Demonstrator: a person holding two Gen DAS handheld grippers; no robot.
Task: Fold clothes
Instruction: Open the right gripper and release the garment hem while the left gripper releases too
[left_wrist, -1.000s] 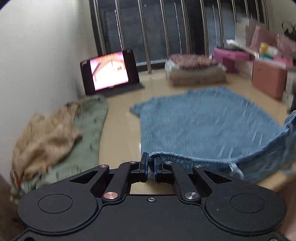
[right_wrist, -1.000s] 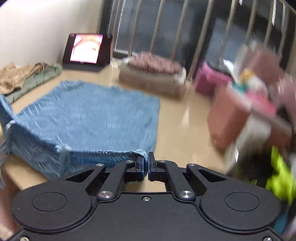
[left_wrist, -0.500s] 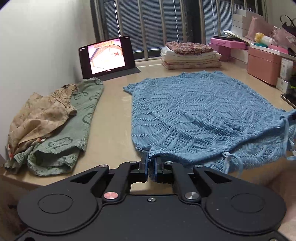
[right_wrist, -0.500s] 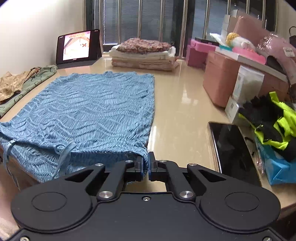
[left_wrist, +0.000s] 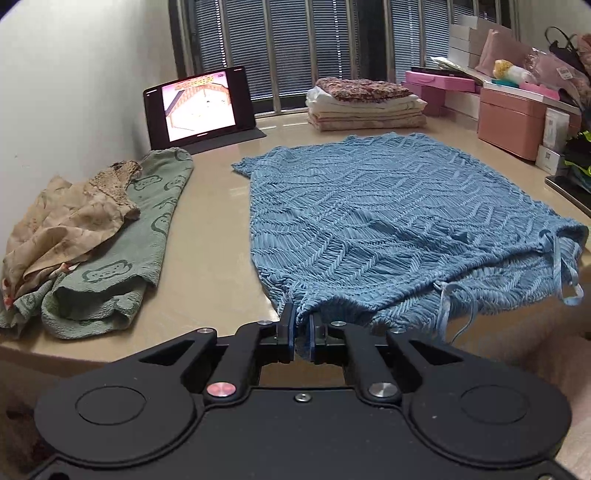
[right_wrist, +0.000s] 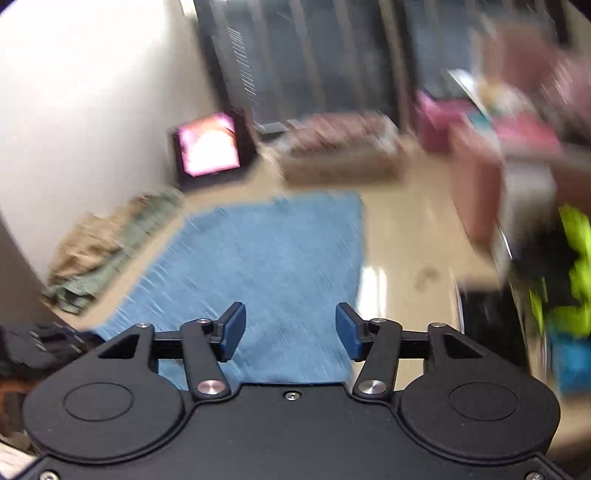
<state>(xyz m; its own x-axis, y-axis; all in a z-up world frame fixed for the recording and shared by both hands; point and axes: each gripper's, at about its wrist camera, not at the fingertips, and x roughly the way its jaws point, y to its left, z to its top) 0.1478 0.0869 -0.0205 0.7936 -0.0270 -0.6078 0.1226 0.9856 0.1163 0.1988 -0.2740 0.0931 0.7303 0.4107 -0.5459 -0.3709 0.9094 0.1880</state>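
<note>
1. Blue knit garment (left_wrist: 388, 221) lies spread flat on the desk (left_wrist: 207, 266), its long axis running from the near edge toward the far window; its near hem droops over the desk's near edge.
2. Left tool (left_wrist: 302, 334) is pinched narrow on the near-left corner of that hem, so this hand is the one already on the cloth.
3. Right tool (right_wrist: 290, 330) is spread wide and holds nothing; it hovers above the garment's near-right part, in a blurred view.
4. Judgement: the next fold likely needs the right tool to take the near-right corner.
5. Left of the garment lie a green cloth (left_wrist: 122, 266) and a tan cloth (left_wrist: 66, 221); far off, a folded stack (left_wrist: 365, 103); nothing blocks the fold.
</note>
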